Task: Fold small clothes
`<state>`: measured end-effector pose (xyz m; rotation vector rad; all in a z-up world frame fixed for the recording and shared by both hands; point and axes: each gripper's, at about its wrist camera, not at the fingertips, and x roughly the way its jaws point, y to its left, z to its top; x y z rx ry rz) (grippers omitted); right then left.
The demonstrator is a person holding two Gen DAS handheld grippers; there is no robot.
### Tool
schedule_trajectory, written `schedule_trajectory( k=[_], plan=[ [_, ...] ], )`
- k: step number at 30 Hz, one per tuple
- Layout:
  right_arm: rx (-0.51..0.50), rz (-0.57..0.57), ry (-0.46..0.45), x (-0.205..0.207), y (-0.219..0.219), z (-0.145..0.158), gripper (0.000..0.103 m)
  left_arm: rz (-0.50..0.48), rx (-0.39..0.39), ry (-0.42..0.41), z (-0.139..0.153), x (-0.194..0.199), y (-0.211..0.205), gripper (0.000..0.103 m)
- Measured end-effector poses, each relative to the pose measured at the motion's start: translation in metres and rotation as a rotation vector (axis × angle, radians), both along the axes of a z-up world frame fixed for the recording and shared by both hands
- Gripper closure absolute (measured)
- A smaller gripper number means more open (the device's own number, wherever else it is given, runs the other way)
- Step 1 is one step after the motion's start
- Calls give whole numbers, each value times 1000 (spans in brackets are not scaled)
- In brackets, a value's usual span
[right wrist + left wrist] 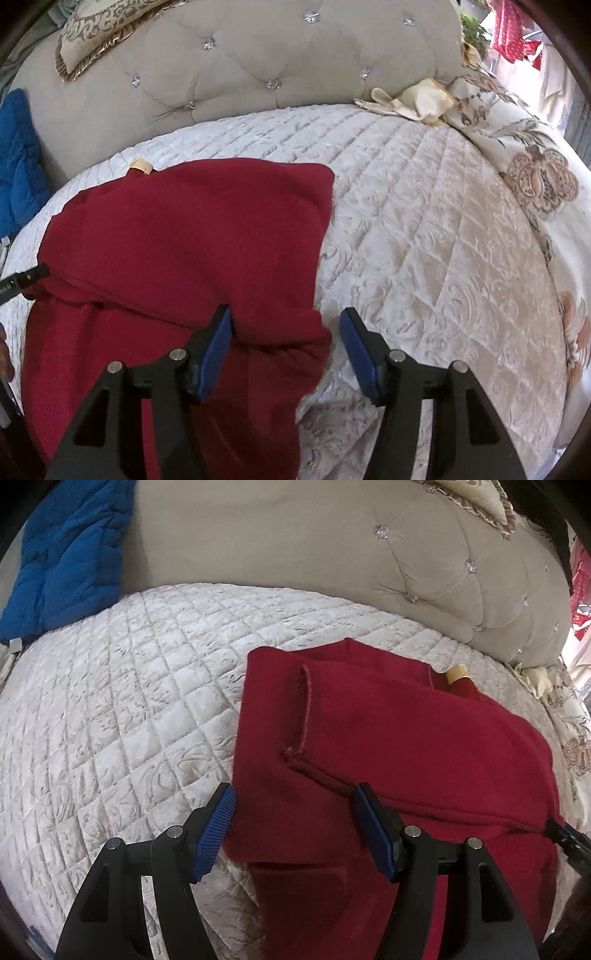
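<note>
A dark red garment (388,738) lies on the quilted cream bedspread (110,709), partly folded over itself, with one layer doubled across the rest and a stitched hem edge (301,709) showing on top. A small cream tag (140,166) sticks out at the garment's far edge, the side toward the tufted beige headboard (258,55).

The left tongs (295,834) stand wide apart over the near left corner of the garment, one blue pad (214,834) over the bedspread just beside the cloth's edge, the other over the red fabric; nothing is pinched between them. The right tongs (286,350) are spread wide too, straddling the garment's near right corner, where a bunched fold of red cloth sits between the pads; whether a pad touches it I cannot tell.

A blue quilted blanket (66,554) leans left of the headboard, a gold-trimmed pillow (107,33) rests on it, and a floral coverlet (524,166) lies right of the garment
</note>
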<state>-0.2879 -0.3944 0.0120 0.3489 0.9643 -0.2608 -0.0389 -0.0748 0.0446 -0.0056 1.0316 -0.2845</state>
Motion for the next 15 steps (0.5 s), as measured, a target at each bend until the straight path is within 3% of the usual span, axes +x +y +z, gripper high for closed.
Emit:
schedule_trajectory(
  k=[8,15],
  plan=[
    [83,44,-76,-51,6,41,40,-10,0,-29,14,-24,9,58],
    [132,118,-100,-110,15,71,28,-71,18,-87,37,-68,12,58]
  ],
)
